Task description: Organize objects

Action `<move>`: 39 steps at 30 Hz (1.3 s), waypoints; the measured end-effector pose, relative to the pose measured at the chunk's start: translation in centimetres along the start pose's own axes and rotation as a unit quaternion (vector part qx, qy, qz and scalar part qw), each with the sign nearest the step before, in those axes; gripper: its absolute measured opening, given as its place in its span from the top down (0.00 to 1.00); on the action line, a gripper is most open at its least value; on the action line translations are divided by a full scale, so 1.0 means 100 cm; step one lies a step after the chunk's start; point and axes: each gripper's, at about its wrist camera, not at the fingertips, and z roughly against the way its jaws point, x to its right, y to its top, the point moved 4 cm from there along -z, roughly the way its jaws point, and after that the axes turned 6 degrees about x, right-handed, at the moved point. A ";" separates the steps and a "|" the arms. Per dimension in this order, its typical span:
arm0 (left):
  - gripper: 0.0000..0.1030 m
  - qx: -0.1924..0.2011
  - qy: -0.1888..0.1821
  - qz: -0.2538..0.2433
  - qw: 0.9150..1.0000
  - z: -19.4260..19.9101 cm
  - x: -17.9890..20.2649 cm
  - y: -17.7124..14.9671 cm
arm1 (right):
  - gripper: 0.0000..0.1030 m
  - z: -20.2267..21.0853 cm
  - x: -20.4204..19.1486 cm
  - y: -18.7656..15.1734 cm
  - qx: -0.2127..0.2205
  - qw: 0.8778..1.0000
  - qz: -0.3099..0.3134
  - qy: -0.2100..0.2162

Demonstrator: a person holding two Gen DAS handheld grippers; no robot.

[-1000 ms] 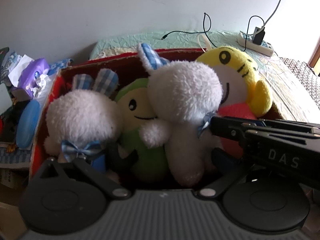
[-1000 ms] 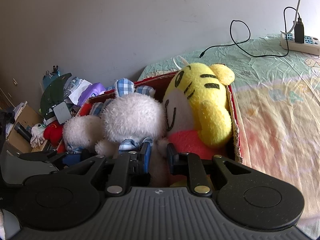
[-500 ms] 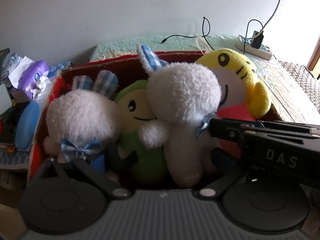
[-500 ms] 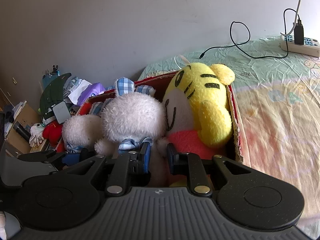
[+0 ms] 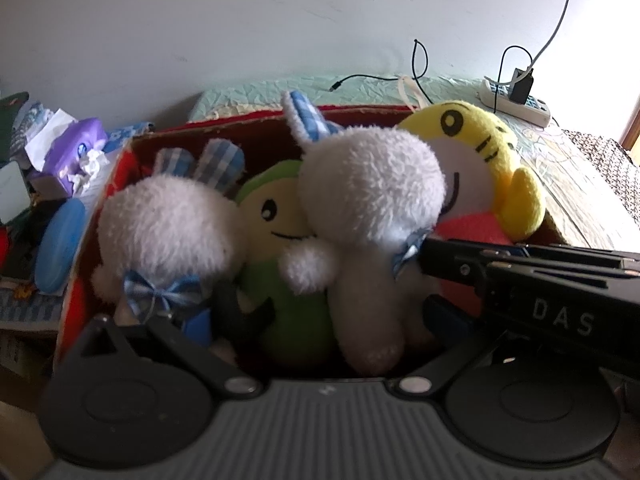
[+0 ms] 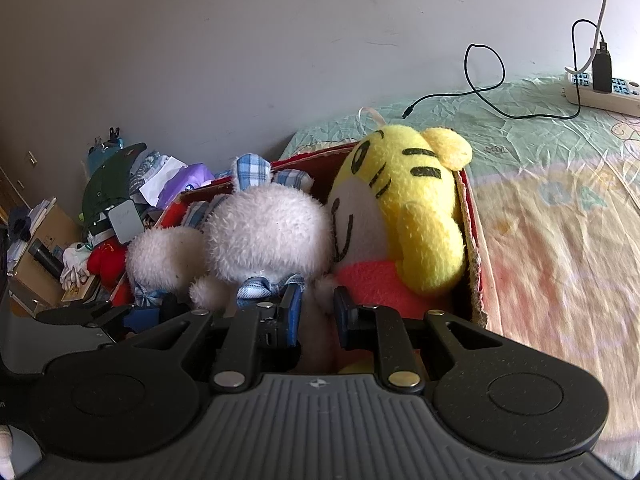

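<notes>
Left wrist view: red cardboard box [image 5: 120,176], open-topped, packed wall to wall with four soft toys. At its left wall, a fluffy white rabbit toy with checked blue ears and a blue bow [image 5: 168,228]. Beside it, a green and yellow round-headed plush [image 5: 276,240], wedged low. Next, a second fluffy white rabbit toy with one checked ear upright [image 5: 368,208], leaning against the green plush. At the right wall, a yellow striped tiger plush in a red top [image 5: 476,160], head rising above the rim. No free room between toys. Left gripper [image 5: 320,320]: jaws spread wide, one finger at each side of the second rabbit's body, nothing pinched. Right gripper [image 5: 520,276] enters from the right edge at the second rabbit's neck bow. Outside the left wall: a purple tissue pack [image 5: 76,148] and a blue oval lid [image 5: 60,256]. Beyond the far rim, a pale green crinkled bedspread [image 5: 360,88] carrying a white power strip [image 5: 516,98] and a black cable [image 5: 416,68].

Right wrist view: right gripper [image 6: 317,312] with jaws drawn close, pinching the second rabbit's [image 6: 268,236] white body just below its bow. Tiger plush [image 6: 412,208] presses against the box's right wall [image 6: 476,248]; open bedspread [image 6: 560,240] lies beyond it. Left gripper [image 6: 120,316] shows low at left. Clutter heaps past the left wall.
</notes>
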 end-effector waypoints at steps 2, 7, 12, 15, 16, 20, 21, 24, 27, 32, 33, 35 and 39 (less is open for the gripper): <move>0.00 0.001 0.007 0.000 1.000 0.001 0.001 -0.001 | 0.83 0.000 0.000 0.000 -0.003 1.000 0.000 0.004; 0.00 0.002 0.032 0.000 0.999 0.006 0.005 -0.001 | 0.84 0.001 0.001 0.001 -0.020 1.000 0.001 0.017; 0.00 0.000 0.049 0.003 0.999 0.008 0.007 -0.001 | 0.84 0.001 0.002 0.001 -0.035 0.999 0.003 0.026; 0.00 0.002 0.062 0.003 0.998 0.009 0.009 -0.001 | 0.84 0.001 0.002 0.001 -0.044 0.998 0.005 0.034; 0.00 0.003 0.065 0.004 0.998 0.010 0.009 -0.001 | 0.84 0.001 0.002 0.001 -0.045 0.998 0.006 0.036; 0.01 0.002 0.068 0.008 0.998 0.010 0.008 -0.001 | 0.84 0.000 0.002 0.001 -0.048 0.998 0.006 0.038; 0.01 0.001 0.070 0.009 0.998 0.010 0.009 -0.001 | 0.84 0.000 0.002 0.002 -0.049 0.998 0.006 0.040; 0.00 0.000 0.072 0.009 0.997 0.010 0.009 -0.001 | 0.84 0.000 0.004 0.003 -0.050 0.998 0.004 0.045; 0.00 0.002 0.071 0.011 0.997 0.011 0.009 -0.002 | 0.84 0.000 0.004 0.002 -0.047 0.998 0.004 0.045; 0.00 0.000 0.070 0.014 0.997 0.010 0.009 -0.002 | 0.84 0.000 0.005 0.003 -0.050 0.998 0.002 0.044; 0.00 0.000 0.068 0.013 0.998 0.010 0.009 -0.002 | 0.84 0.000 0.005 0.003 -0.049 0.998 0.001 0.043; 0.00 -0.003 0.063 0.014 0.998 0.009 0.008 -0.001 | 0.83 0.000 0.004 0.003 -0.046 0.998 -0.001 0.041; 0.00 -0.012 0.052 0.017 0.998 0.007 0.005 0.001 | 0.80 0.002 0.002 0.004 -0.051 0.998 -0.020 0.021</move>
